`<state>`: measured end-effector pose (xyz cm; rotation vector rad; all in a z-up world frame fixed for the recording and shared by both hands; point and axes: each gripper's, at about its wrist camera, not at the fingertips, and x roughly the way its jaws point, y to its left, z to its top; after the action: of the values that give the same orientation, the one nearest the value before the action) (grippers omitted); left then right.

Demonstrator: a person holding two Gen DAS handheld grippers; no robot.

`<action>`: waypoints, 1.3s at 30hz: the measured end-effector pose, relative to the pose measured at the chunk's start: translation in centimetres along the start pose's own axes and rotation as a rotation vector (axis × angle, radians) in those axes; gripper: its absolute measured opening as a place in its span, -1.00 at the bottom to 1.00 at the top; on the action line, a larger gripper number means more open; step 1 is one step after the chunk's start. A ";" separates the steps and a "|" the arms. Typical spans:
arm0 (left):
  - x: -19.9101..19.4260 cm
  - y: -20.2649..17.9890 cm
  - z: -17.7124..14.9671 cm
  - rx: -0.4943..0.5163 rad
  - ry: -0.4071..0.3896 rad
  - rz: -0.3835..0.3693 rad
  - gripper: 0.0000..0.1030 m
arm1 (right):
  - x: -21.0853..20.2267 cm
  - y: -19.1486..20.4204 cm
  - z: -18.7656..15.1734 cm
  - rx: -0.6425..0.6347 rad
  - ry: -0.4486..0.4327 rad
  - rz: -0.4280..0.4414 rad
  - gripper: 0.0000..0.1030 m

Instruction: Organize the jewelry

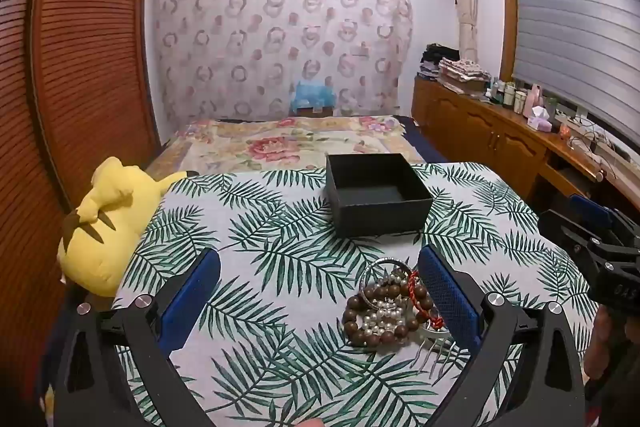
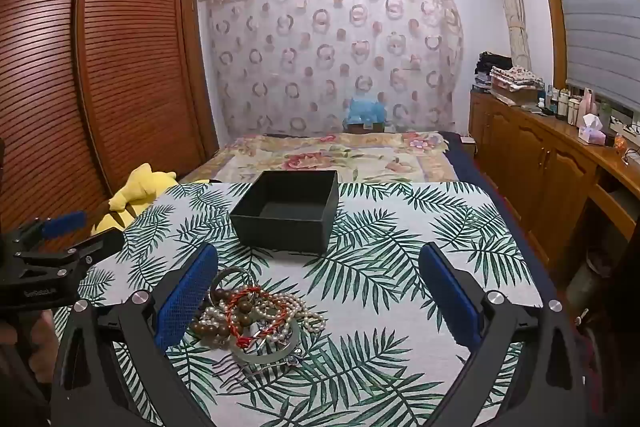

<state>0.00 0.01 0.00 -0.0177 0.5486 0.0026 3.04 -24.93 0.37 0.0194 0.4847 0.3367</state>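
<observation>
On the leaf-print cloth of the bench (image 1: 280, 211), near its front edge, lay a tangled heap of bead, pearl and red-cord jewelry (image 1: 394, 311); beyond it stood an open black square box (image 1: 376, 201). Left claw (image 1: 320, 301) and right claw (image 2: 320, 301) gaped wide, holding nothing.

My left camera rides on my left hand-held gripper (image 1: 320, 303), looking forward and slightly down across the leaf-print counter (image 1: 280, 227) from close above it. My right camera does the same from my right hand-held gripper (image 2: 318, 301). Both face the curtained far wall (image 1: 280, 39) and share the black box (image 1: 376, 199), the jewelry pile (image 1: 390, 311) and the bed (image 1: 288, 143). Each view catches the other gripper at its edge.
</observation>
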 end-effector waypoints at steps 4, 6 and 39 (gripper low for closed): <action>0.0 0.0 0.0 -0.003 -0.002 -0.001 0.86 | 0.0 0.0 0.0 0.003 0.001 0.002 0.95; -0.1 0.1 0.0 -0.004 -0.004 -0.003 0.86 | 0.0 0.0 0.0 0.005 -0.001 0.002 0.95; -0.1 -0.3 0.1 0.002 -0.015 0.001 0.86 | 0.0 0.0 -0.1 0.003 -0.003 0.000 0.95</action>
<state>-0.01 -0.30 0.11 -0.0149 0.5336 0.0035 2.99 -24.93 0.33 0.0232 0.4821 0.3363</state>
